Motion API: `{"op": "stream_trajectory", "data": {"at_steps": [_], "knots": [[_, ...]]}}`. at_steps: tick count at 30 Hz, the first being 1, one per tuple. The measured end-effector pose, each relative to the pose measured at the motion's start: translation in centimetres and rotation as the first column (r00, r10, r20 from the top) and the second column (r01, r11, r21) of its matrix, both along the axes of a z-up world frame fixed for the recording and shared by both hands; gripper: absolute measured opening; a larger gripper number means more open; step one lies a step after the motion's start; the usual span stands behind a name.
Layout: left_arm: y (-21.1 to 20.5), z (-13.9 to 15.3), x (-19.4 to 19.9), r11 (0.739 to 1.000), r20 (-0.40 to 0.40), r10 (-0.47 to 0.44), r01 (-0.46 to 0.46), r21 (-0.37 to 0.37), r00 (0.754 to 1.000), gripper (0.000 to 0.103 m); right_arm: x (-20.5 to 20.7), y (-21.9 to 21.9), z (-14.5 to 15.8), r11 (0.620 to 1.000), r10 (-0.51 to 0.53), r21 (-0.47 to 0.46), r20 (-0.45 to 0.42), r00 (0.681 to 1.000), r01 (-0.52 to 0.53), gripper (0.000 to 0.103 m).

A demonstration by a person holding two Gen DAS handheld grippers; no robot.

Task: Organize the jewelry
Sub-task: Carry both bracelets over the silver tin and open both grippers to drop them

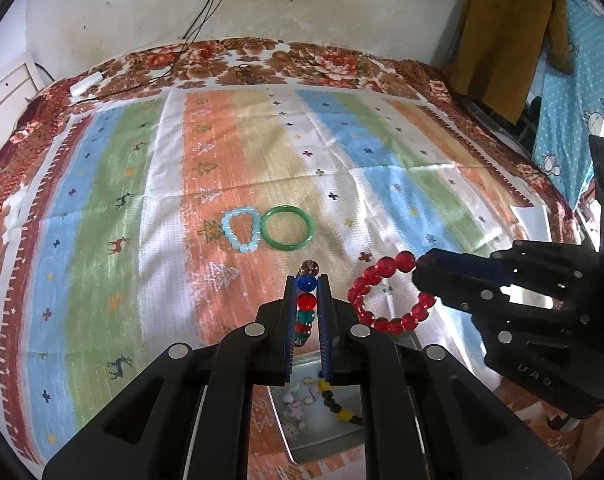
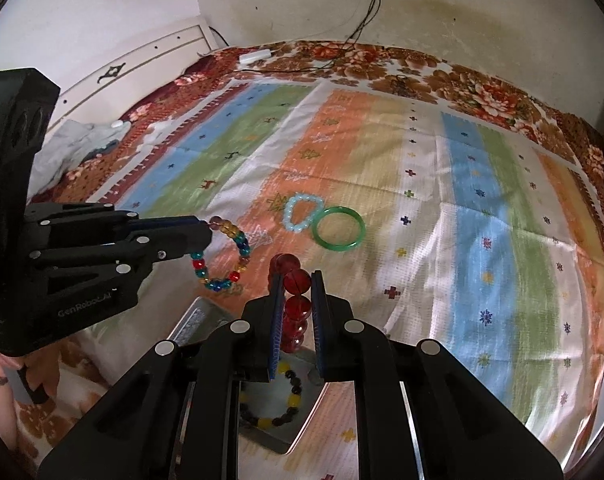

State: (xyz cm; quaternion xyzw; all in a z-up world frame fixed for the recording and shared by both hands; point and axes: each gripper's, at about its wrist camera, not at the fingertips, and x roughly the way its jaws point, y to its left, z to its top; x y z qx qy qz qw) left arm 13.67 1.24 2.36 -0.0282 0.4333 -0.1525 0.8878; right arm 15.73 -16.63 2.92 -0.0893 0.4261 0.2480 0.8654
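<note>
Left gripper (image 1: 306, 280) clamps a multicolour bracelet (image 2: 222, 256); right gripper (image 2: 296, 280) clamps a red bracelet (image 1: 386, 300), both held above the bed (image 1: 102, 200) near the tray (image 2: 206, 316). That tray already holds a black-and-yellow bracelet (image 2: 274, 404) and pale beads (image 1: 302, 400). Judging by this, roughly half remains: a pale blue bracelet (image 1: 241, 228) and green bangle (image 1: 287, 227) lie touching on the cloth.

Two bracelets lie touching, side by side, mid-bed on the cloth (image 1: 102, 208): beaded bracelet (image 1: 241, 229) left, bangle (image 1: 287, 227) right. Tray (image 2: 206, 320) at the near edge, two beaded strands in it. Above it, left gripper (image 1: 306, 284) grips a mixed-bead bracelet (image 2: 226, 256); right gripper (image 2: 296, 280) grips a round-bead bracelet (image 1: 386, 292).
</note>
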Motion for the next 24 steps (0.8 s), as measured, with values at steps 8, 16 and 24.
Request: {"op": "stream_trajectory", "data": {"at_steps": [8, 16, 24], "knots": [[-0.4, 0.5, -1.2, 1.000, 0.018, -0.015, 0.015, -0.003, 1.000, 0.009, -1.6, -0.2, 0.4, 1.000, 0.024, 0.011, 0.006, 1.000, -0.024, 0.014], [-0.7, 0.5, -2.7, 1.000, 0.029, -0.029, 0.029, -0.001, 0.999, 0.009, -2.6, -0.7, -0.4, 0.999, 0.024, 0.026, -0.025, 0.999, -0.023, 0.014], [-0.7, 0.3, -4.2, 0.999, 0.026, -0.045, 0.046, -0.013, 0.999, 0.009, -3.6, -0.8, -1.1, 0.999, 0.034, 0.024, -0.049, 0.998, -0.033, 0.014]]}}
